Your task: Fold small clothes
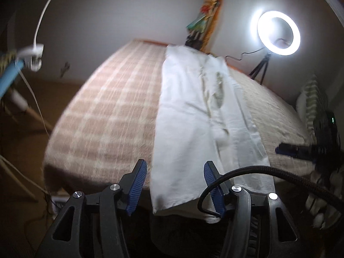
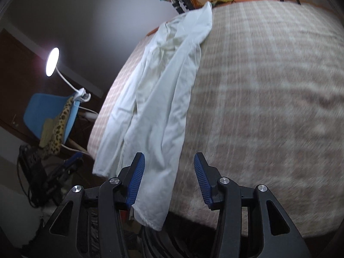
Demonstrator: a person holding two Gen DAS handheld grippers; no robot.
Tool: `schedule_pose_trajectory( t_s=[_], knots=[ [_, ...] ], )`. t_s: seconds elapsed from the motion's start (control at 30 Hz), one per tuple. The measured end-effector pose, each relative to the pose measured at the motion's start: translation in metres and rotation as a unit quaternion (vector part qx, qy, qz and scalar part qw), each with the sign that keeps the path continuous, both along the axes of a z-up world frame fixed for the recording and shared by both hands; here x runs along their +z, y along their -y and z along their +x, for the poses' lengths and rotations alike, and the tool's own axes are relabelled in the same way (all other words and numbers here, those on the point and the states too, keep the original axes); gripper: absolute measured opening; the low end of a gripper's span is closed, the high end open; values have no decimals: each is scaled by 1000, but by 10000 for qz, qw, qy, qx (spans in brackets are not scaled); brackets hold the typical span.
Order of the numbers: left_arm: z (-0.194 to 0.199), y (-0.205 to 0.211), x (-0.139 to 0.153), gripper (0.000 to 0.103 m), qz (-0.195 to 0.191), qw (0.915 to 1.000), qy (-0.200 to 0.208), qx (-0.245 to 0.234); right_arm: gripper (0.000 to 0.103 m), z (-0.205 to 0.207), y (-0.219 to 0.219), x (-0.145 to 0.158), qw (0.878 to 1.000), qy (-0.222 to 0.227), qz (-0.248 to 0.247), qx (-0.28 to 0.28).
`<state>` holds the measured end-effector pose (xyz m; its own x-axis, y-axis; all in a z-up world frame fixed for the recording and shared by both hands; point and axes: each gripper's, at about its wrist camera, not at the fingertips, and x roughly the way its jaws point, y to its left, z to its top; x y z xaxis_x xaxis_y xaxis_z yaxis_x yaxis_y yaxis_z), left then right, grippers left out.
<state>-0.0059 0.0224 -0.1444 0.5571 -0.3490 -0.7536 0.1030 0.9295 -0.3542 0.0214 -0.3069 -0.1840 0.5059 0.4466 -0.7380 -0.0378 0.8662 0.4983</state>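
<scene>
A long white garment (image 1: 193,116) lies stretched lengthwise over a bed with a pink-and-cream checked blanket (image 1: 111,116); its near end hangs over the bed's front edge. It also shows in the right wrist view (image 2: 159,99) on the blanket (image 2: 268,107). My left gripper (image 1: 175,186) is open and empty, just in front of the garment's hanging near end. My right gripper (image 2: 168,181) is open and empty, with the garment's near hem between and below its fingers, not gripped. The right gripper also shows at the far right of the left wrist view (image 1: 296,149).
A lit ring light on a tripod (image 1: 278,33) stands beyond the bed's far right. A clip lamp (image 2: 52,61) sits on a blue chair (image 2: 49,114) left of the bed. A striped pillow (image 1: 311,99) lies at the right. A black cable (image 1: 258,172) crosses my left gripper.
</scene>
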Motion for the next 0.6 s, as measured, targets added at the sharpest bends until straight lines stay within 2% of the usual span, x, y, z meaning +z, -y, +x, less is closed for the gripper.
schedule_pose_trajectory(
  t_s=[0.07,0.2,0.27,0.3,0.33,0.37,0.4,0.47,0.5,0.6],
  knots=[
    [5,-8,-10,55,-258,9992,-270,155,46,0,-7,-11,10000,-91,-41,3],
    [11,-11,-21,53,-597,9965,-534,237,47,-2,-15,-24,9999,-111,14,42],
    [16,-9,-30,36,-674,9948,-725,246,48,-2,-18,-22,9999,-67,5,95],
    [17,-8,-33,33,-721,9938,-815,225,47,-1,-19,-22,9999,-40,28,127],
    [18,-7,-34,30,-707,9937,-840,237,43,-1,-21,-23,9998,-41,33,173],
    [18,-6,-33,22,-669,9941,-815,255,40,0,-23,-24,9997,-40,37,230],
    [18,-4,-31,20,-612,9949,-759,253,30,0,-25,-25,9996,-37,26,287],
    [16,-1,-27,8,-566,9962,-631,218,16,1,-28,-28,9996,-12,-88,285],
    [16,0,-24,7,-505,9969,-574,200,7,1,-28,-29,9996,-15,-86,268],
    [11,-1,-17,5,-430,9981,-404,202,3,0,-18,-28,9997,-121,75,185]
  ],
)
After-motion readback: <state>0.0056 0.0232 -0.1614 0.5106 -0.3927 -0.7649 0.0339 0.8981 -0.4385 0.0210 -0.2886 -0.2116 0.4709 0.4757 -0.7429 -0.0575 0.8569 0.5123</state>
